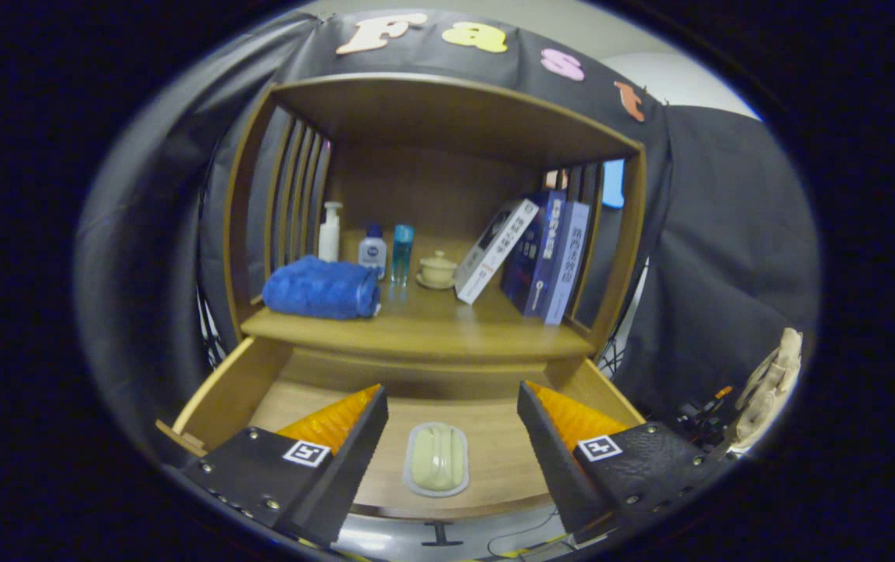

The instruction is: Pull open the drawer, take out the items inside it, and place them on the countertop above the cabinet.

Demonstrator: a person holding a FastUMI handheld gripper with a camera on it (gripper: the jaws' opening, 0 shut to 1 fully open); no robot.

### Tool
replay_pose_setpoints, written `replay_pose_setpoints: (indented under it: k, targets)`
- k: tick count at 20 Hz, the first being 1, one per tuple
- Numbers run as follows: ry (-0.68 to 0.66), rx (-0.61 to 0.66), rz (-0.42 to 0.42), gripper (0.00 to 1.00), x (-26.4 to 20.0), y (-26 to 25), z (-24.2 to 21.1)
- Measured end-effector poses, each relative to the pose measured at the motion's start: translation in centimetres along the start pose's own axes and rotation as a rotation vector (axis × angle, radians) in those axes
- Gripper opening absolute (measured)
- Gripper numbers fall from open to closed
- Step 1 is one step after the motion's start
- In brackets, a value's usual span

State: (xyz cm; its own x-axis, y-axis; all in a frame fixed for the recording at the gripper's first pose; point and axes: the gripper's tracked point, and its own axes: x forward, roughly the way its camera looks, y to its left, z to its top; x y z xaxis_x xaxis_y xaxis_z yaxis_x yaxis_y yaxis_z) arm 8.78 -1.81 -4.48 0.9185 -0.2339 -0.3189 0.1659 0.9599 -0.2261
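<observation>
Hand-held gripper (451,437) wide open, angled down over open drawer (221,390), soap dish (436,459) btwn fingers.

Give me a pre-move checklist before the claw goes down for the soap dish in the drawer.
1. Drawer pulled open: ok, its floor is exposed.
2. Claw open: ok, fingers spread wide, touching nothing.
3. Soap dish lined up: ok, it lies between the fingers on the drawer floor.
4. Path to the dish free: ok, nothing lies beside it.
5. Room on the countertop: ok, bare wood in front of the blue towel and the books.
6. Height above the dish: cannot tell.
</observation>
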Motion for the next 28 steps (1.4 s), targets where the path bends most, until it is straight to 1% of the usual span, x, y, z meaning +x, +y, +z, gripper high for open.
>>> replay_pose_setpoints:
  k: [5,8,10,13,16,18,20,21,23,26,28]
  targets:
    - [0.187,-0.018,0.044,1.00,3.9,0.2,-5.4]
    - [0.240,0.028,0.089,1.00,5.0,0.5,-7.7]
    - [0.264,0.063,0.104,1.00,5.6,0.6,-8.7]
    - [0.295,0.040,0.140,1.00,5.9,1.1,-9.6]
    - [0.301,0.103,0.152,0.54,6.9,1.4,-9.9]
    - [0.346,0.077,0.136,0.54,7.2,1.0,-11.1]
    - [0.371,0.076,0.137,0.54,7.5,1.2,-11.5]
    - [0.385,0.070,0.158,0.54,7.6,1.5,-11.6]
    - [0.385,0.085,0.136,0.14,7.9,1.4,-11.7]
    - [0.366,0.080,0.148,0.13,7.7,1.3,-11.4]
    - [0.322,0.106,0.164,0.13,7.5,1.4,-10.4]
